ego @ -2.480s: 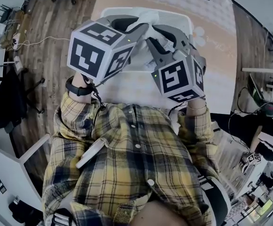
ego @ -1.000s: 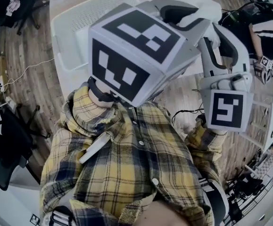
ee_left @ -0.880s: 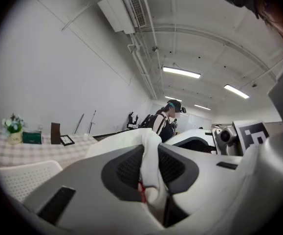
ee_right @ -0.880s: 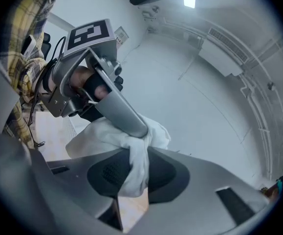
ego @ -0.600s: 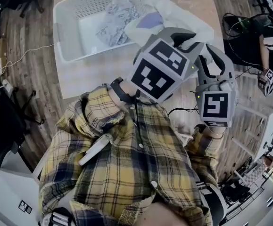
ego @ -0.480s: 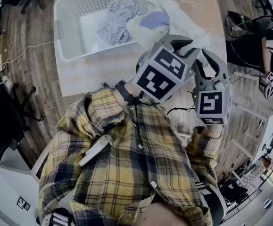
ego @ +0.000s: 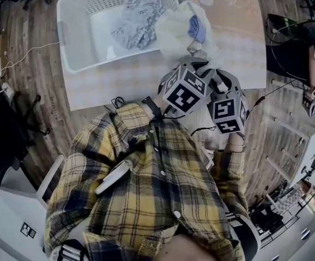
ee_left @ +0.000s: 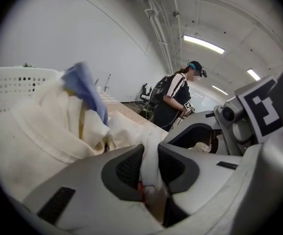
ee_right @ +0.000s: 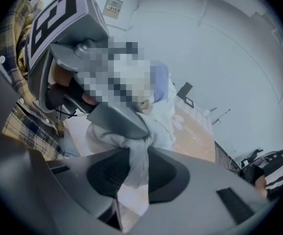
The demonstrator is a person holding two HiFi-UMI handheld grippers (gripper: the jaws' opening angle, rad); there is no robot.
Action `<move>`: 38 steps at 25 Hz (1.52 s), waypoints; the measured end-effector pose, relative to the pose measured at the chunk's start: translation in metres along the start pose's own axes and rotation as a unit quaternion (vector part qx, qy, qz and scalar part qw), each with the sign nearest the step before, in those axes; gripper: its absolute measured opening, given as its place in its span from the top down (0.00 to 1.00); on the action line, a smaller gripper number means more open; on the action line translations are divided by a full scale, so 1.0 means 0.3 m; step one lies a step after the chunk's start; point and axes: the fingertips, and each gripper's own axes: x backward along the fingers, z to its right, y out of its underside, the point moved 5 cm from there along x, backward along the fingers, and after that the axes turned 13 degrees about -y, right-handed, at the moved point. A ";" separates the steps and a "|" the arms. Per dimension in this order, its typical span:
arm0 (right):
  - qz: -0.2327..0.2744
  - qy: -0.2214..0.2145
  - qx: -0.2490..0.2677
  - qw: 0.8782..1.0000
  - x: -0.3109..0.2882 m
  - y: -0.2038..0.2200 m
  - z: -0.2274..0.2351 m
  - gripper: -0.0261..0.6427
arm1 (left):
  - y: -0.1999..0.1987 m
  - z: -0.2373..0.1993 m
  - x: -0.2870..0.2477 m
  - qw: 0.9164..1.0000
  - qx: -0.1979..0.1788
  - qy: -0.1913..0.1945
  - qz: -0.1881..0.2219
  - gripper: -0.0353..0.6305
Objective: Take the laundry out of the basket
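Note:
A white laundry basket [ego: 65, 31] stands on the table [ego: 119, 80] at the far left, with a grey crumpled garment [ego: 138, 20] inside. Just right of it, a cream garment with a blue patch [ego: 181, 29] lies bunched on the table beside the basket's wall. My left gripper [ego: 192, 64] and right gripper [ego: 214, 76] sit side by side at its near end. In the left gripper view the left gripper [ee_left: 151, 155] is shut on a fold of the cream cloth [ee_left: 58, 131]. In the right gripper view the right gripper [ee_right: 135, 165] pinches another strip of it [ee_right: 161, 116].
The table's near edge runs just in front of my plaid shirt [ego: 146, 189]. A person in a striped top [ee_left: 173, 99] stands past the table's right side. A cable [ego: 16, 58] and a dark chair [ego: 5, 140] lie on the wooden floor at left.
Both grippers have dropped from high near my head down to the table, carrying the cream garment. It now rests bunched beside the basket, where before it hung lifted.

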 end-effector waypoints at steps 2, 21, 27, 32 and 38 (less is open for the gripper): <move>-0.009 -0.011 -0.005 1.000 -0.055 0.037 -0.002 0.78 | 0.052 -0.009 -0.045 1.000 0.001 -0.005 -0.012 0.81; -0.024 -0.081 -0.065 0.994 -0.217 0.137 -0.057 0.68 | 0.243 -0.086 -0.114 0.997 0.023 -0.040 -0.058 0.65; 0.012 -0.090 -0.068 0.994 -0.087 0.084 -0.050 0.64 | 0.178 -0.118 -0.005 0.999 0.029 -0.028 -0.031 0.63; 0.092 -0.073 -0.083 0.990 0.039 -0.021 -0.019 0.64 | 0.121 -0.123 0.129 0.999 0.026 0.012 -0.018 0.63; 0.204 -0.058 -0.058 0.975 0.173 -0.278 0.025 0.64 | -0.019 -0.129 0.332 0.998 0.017 0.046 0.039 0.63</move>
